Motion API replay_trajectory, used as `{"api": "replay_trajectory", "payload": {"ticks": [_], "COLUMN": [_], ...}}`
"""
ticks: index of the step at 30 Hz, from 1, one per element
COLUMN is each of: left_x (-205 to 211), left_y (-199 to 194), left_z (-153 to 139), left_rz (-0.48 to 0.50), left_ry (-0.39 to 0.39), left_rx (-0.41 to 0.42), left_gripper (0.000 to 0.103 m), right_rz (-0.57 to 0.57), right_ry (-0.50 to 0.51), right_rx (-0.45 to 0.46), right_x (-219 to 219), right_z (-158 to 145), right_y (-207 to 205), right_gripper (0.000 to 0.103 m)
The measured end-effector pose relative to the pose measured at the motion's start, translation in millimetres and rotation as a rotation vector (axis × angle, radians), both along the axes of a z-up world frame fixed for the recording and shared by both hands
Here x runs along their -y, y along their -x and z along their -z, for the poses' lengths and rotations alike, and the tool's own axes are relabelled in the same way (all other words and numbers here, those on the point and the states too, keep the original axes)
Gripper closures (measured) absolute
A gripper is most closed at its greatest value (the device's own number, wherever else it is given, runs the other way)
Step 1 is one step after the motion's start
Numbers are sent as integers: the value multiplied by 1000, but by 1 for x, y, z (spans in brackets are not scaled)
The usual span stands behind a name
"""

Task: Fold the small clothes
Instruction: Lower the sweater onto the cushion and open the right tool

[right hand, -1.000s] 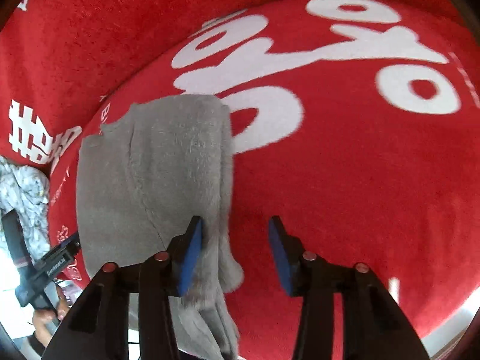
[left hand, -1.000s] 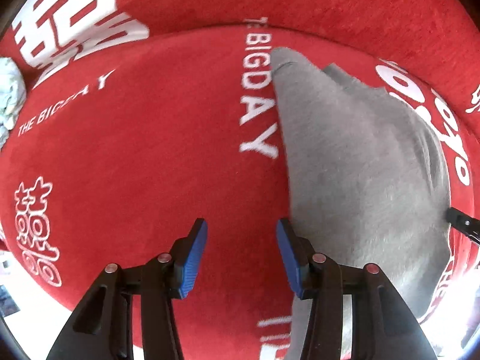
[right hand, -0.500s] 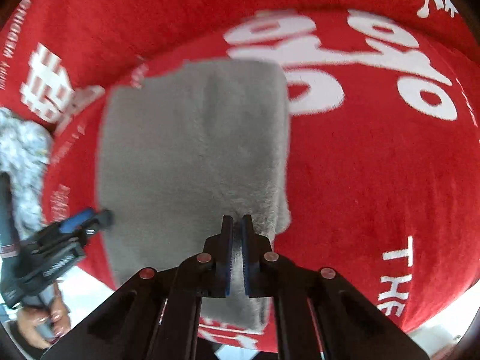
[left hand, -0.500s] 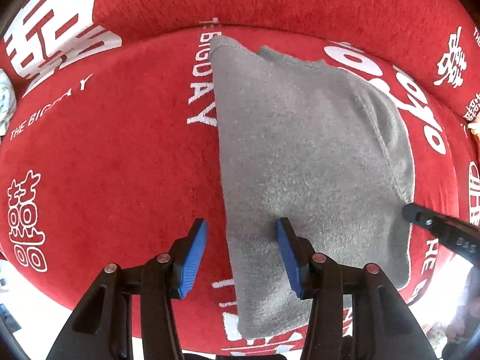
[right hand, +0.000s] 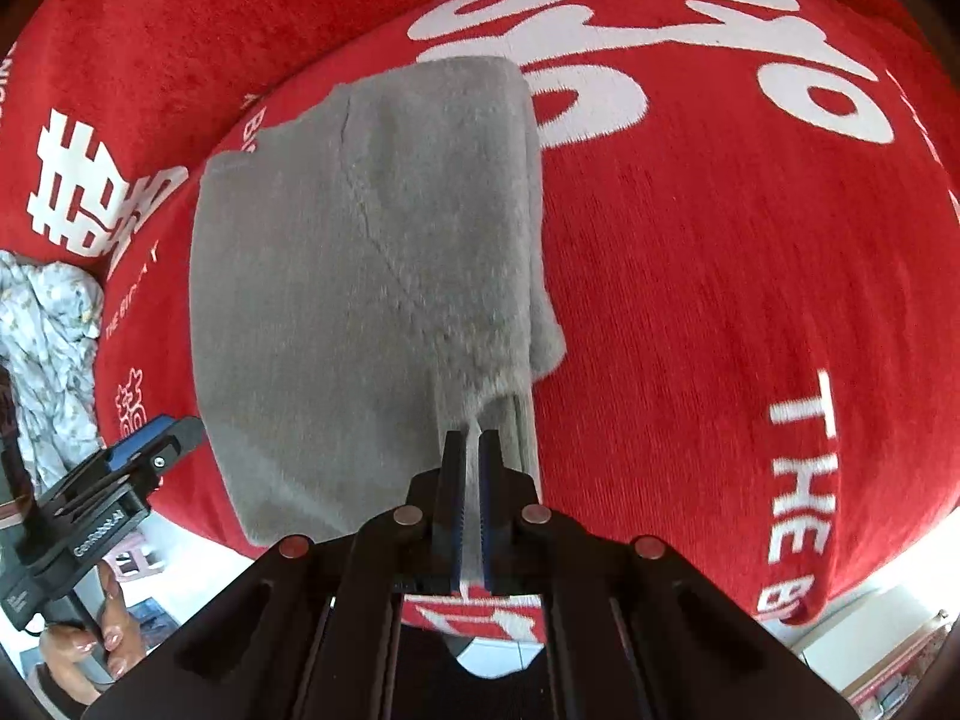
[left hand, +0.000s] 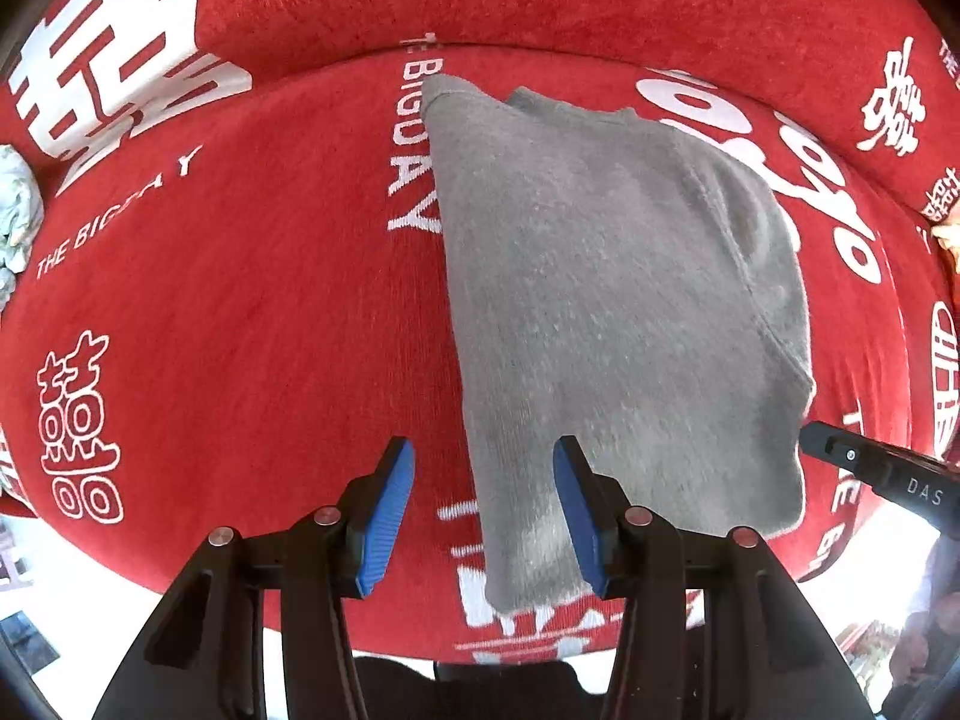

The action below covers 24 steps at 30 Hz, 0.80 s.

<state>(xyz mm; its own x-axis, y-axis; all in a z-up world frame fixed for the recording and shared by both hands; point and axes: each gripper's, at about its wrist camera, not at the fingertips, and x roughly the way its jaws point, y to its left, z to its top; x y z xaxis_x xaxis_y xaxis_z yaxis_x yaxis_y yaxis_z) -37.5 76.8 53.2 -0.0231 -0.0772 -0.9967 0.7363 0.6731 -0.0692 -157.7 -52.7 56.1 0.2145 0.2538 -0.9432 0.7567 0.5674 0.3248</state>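
A small grey knit garment (left hand: 612, 300) lies partly folded on a red cover with white lettering (left hand: 240, 330). My left gripper (left hand: 483, 483) is open, its blue pads on either side of the garment's near left edge. My right gripper (right hand: 472, 450) is shut on the garment's near right edge (right hand: 480, 402); the garment (right hand: 360, 276) stretches away from it. The left gripper (right hand: 150, 450) shows at the lower left of the right wrist view, and the right gripper's black tip (left hand: 840, 453) at the right of the left wrist view.
A crumpled pale floral cloth (right hand: 48, 348) lies at the left end of the red surface; it also shows in the left wrist view (left hand: 15, 210). The surface's front edge (left hand: 300, 612) drops off close below both grippers.
The right gripper has closed on the garment's near right edge. The left gripper has moved right so that the garment's near left edge lies between its open pads.
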Motion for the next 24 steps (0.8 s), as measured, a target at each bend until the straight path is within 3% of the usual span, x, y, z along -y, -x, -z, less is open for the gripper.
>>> {"api": "replay_trajectory", "payload": {"ticks": [7,15,24], "left_x": [-8,-21,-43], "left_y": [5,26,18], "left_z": [-20,-57,-99], "left_rz": [18,115,59], "left_ry": [-8,-4,23], "left_rx": [-29,-42,-15], "left_gripper": [53,53,53], "right_rz": [-2,-14,9], "right_ry": [8,25,62], "right_rx": [1,6,10], "right_x": [-14,-37,-54], "right_z": [-26,-69,-109], "right_y": [2,5,4], "right_gripper": [99,99,99]}}
